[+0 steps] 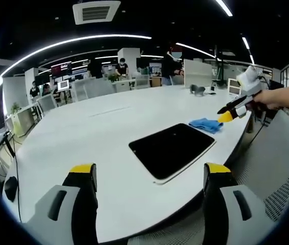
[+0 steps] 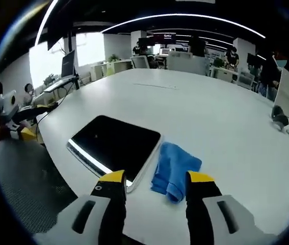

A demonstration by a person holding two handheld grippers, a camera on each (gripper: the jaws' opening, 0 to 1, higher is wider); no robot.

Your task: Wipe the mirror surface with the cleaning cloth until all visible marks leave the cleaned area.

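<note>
In the right gripper view, the right tongs (image 2: pixel 153 184) hang spread and empty just above the blue cleaning cloth (image 2: pixel 175 169), which lies crumpled beside the dark mirror (image 2: pixel 116 143) on the white surface (image 2: pixel 210 117). The left tongs (image 1: pixel 149 176) are spread too, short of the mirror.

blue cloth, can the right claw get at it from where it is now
Probably yes: the right claw is open just short of the blue cloth, with nothing between. The mirror lies beside the cloth, not over it.
</note>
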